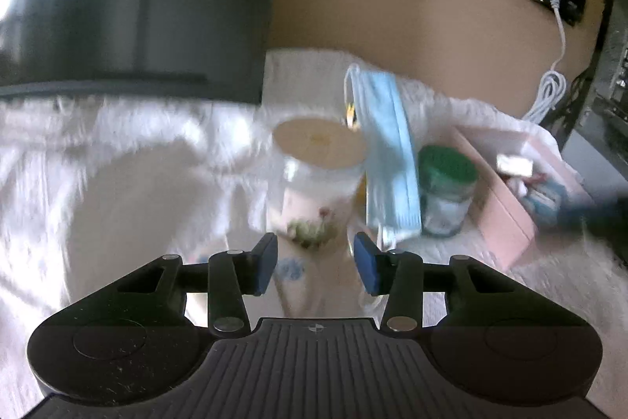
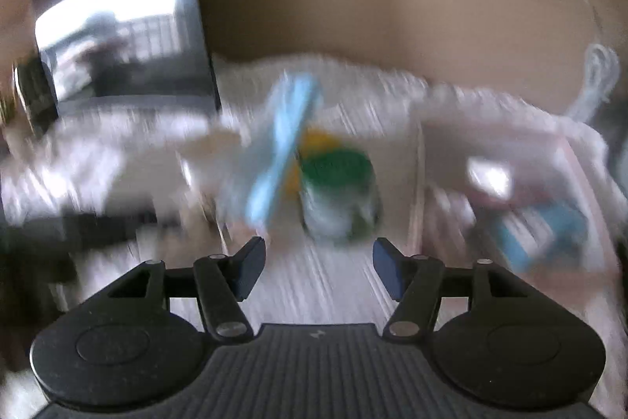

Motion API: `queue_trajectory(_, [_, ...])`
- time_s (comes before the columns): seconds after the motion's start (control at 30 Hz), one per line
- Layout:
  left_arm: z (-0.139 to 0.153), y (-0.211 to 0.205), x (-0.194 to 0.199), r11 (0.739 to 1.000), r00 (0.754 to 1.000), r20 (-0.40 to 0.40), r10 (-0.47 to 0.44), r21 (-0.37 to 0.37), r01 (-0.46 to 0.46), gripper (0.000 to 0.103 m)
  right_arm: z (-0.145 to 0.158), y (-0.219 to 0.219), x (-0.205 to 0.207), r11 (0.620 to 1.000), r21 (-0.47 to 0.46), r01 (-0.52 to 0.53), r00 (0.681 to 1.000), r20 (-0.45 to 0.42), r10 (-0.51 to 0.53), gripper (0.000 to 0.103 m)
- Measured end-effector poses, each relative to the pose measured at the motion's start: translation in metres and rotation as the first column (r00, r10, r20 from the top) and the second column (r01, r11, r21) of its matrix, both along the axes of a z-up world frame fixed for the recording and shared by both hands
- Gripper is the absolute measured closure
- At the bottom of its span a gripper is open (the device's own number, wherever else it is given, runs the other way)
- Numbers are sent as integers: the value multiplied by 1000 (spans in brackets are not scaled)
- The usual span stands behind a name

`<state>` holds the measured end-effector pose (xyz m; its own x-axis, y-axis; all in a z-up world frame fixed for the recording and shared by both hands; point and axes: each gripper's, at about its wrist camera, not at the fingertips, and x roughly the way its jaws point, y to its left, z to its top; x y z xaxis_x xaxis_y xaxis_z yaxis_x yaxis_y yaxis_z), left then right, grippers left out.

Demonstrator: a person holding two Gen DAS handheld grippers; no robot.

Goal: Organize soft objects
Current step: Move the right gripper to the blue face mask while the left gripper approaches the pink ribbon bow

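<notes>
Toward the desk's point(image 1: 117, 160) far edge the blue mask point(image 1: 388, 144) stands propped between two jars point(image 1: 318, 179), and with both the left tool point(image 1: 316, 264) and right tool point(image 2: 318, 268) open and empty, a hasty grab could topple a jar point(image 2: 337, 195).

Matt black plastic on the left gripper point(image 1: 314, 264), ribbed along its middle, with small shiny metal rivets; blue rubbery pads on its fingers point(image 1: 263, 264). Same finish on the right gripper point(image 2: 318, 271). Soft, fluffy white cloth point(image 1: 117, 163) over the table. Thin pleated light-blue non-woven fabric for the face mask point(image 1: 386, 152), with white elastic loops. Clear glossy glass for the jar point(image 1: 447, 189), under a smooth green plastic lid. Glossy container point(image 1: 314, 183) with a flower print and a smooth beige lid. Matt pink cardboard-like box point(image 1: 506, 211). Smooth white plastic cable point(image 1: 549, 85). Matt tan wall point(image 1: 392, 6).
</notes>
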<state>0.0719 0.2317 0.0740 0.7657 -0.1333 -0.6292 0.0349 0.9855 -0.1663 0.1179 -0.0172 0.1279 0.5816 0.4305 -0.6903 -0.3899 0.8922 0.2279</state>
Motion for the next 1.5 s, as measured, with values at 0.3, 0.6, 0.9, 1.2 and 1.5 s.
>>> queue_trajectory(0.3, [-9, 15, -42, 993, 997, -42, -69, -100, 64, 56, -9, 67, 131, 988, 90, 121, 981, -162, -106, 41])
queue_trajectory(0.6, [-19, 43, -64, 993, 997, -80, -1, -121, -9, 56, -32, 98, 151, 997, 44, 57, 978, -206, -47, 85])
queue_trajectory(0.9, [-25, 33, -41, 992, 997, -74, -9, -123, -1, 56, -4, 31, 70, 991, 137, 4, 973, -230, 28, 98])
queue_trajectory(1.2, [-17, 2, -31, 994, 996, -32, -86, -72, 84, 51, -39, -30, 0, 994, 101, 43, 941, -339, -7, 98])
queue_trajectory(1.5, [-15, -47, 9, 990, 990, -18, -137, -17, 137, 51, -65, -61, -31, 993, 6, 122, 943, -314, -114, 70])
